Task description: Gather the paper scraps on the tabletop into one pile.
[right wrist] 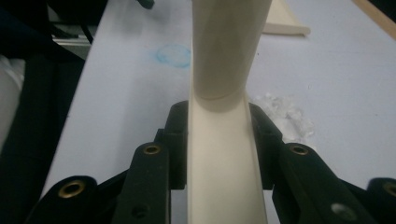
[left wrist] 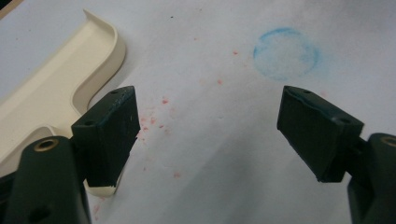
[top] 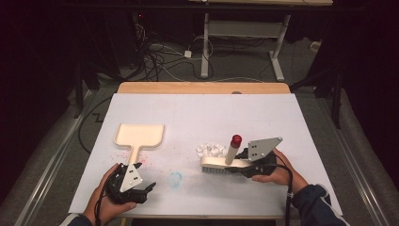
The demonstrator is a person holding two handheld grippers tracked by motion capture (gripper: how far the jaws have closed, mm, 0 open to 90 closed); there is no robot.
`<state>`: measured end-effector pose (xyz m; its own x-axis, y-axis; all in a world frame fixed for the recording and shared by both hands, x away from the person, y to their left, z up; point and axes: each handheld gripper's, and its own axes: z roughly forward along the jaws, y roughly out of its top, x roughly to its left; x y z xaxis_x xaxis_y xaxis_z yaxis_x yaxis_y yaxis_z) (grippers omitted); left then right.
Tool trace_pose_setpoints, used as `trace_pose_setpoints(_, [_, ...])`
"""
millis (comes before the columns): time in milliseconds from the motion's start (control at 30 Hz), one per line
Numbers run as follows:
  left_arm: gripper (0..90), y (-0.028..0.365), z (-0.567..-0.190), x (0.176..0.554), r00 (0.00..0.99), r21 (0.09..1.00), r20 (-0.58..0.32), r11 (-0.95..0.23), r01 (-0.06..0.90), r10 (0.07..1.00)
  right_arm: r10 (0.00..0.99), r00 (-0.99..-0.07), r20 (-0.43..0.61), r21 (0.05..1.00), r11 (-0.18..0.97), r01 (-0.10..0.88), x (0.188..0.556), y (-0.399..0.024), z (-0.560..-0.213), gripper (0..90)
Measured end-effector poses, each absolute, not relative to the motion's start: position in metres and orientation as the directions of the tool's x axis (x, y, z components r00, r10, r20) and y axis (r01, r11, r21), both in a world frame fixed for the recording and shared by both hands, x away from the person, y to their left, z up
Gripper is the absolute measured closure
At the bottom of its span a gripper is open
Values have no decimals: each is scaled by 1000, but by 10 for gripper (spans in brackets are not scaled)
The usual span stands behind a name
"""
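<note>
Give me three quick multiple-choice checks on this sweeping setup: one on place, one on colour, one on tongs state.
1. Where does the crumpled paper lie?
A. In the dustpan
B. On the table just behind the brush
C. Beside the left tongs

2. What colour is the brush handle's tip?
A. Red
B. Blue
C. Green

3. How do the right tongs stand?
A. Open over the paper
B. Shut on nothing
C. Shut on the brush

Answers:
1 B, it sits against the far side of the brush, apart from the dustpan.
2 A, the cap is red.
3 C, both pads press the brush's cream back.
</note>
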<state>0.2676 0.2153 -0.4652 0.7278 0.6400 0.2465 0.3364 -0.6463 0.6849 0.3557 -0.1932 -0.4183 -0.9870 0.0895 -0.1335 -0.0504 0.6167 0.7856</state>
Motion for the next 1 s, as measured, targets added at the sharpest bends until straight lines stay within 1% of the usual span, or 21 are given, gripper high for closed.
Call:
trace_pose_setpoints(167, [205, 214, -466, 268, 732, 681, 244, -650, 338, 636, 78, -986, -147, 759, 649, -62, 371, -177, -426, 676])
trace_pose_setpoints(400, [204, 214, -467, 269, 734, 681, 240, -649, 340, 636, 92, -985, -144, 777, 627, -56, 387, -164, -428, 676])
trace_pose_setpoints(533, [205, 214, -467, 268, 733, 682, 241, -648, 338, 636, 109, -984, -140, 789, 612, -44, 387, -166, -424, 676])
trace_pose_setpoints(800, [204, 215, -466, 269, 727, 681, 243, -647, 344, 642, 206, -969, -139, 823, 568, 2, 378, -179, -405, 675])
trace_pose_setpoints(933, [204, 217, -466, 269, 726, 684, 238, -642, 346, 645, 277, -953, -124, 842, 538, 47, 374, -186, -395, 675])
trace_pose_setpoints(1000, [204, 218, -465, 269, 727, 683, 239, -644, 345, 644, 333, -934, -130, 849, 523, 69, 372, -189, -390, 675])
